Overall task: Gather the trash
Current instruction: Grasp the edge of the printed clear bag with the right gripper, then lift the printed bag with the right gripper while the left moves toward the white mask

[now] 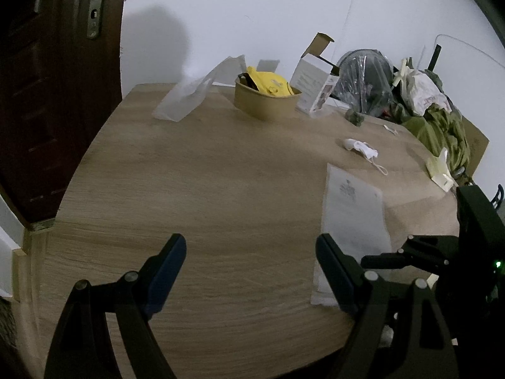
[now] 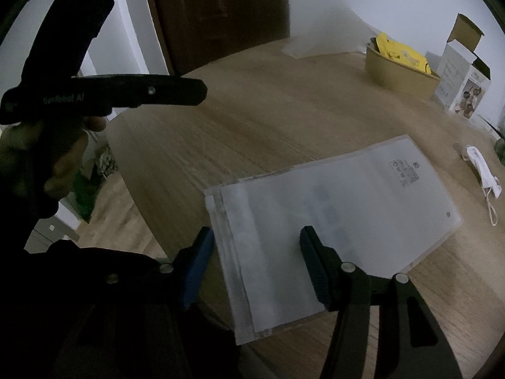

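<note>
A frosted plastic zip bag [image 2: 334, 221] lies flat at the near edge of the round wooden table [image 2: 268, 120]; it also shows in the left wrist view [image 1: 353, 221]. My right gripper [image 2: 255, 265] is open and hovers over the bag's near end, one finger on each side. My left gripper [image 1: 249, 271] is open and empty above bare table, left of the bag. A crumpled white face mask [image 1: 363, 150] lies further back, also in the right wrist view [image 2: 483, 170]. A brown paper bowl [image 1: 265, 102] holds a yellow wrapper [image 1: 271, 82].
A second clear bag [image 1: 195, 90] leans at the back. An open white carton [image 1: 315, 85], a fan in plastic [image 1: 366, 75] and a pile of green cloth and bags [image 1: 438, 120] crowd the back right. A dark door [image 1: 47, 94] stands left.
</note>
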Available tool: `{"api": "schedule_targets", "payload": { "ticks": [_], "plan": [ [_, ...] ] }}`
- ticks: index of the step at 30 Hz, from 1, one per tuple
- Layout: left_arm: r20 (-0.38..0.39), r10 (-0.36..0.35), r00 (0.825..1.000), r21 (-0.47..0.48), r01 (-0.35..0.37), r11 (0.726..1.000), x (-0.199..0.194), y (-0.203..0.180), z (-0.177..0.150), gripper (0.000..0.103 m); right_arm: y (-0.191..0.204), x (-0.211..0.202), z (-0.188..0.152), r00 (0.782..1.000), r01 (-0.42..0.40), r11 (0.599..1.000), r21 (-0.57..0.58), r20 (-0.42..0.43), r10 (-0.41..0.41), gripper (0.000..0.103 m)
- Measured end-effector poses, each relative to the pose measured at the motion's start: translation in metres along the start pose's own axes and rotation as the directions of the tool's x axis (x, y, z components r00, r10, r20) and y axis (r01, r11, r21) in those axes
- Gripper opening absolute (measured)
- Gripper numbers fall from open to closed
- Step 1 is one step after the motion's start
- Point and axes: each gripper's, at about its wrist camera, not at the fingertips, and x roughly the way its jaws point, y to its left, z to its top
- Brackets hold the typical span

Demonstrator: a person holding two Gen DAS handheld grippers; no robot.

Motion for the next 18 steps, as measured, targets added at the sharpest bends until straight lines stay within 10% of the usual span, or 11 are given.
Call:
{"api": "schedule_targets", "payload": {
  "ticks": [18],
  "plan": [
    [-0.008, -0.023, 1.0, 0.031, 0.023, 0.999, 0.007, -0.013, 0.006, 0.084, -0.028, -0.003, 0.0, 0.999, -0.013, 0.995, 0.103, 0.033, 0.01, 0.007]
  ]
}}
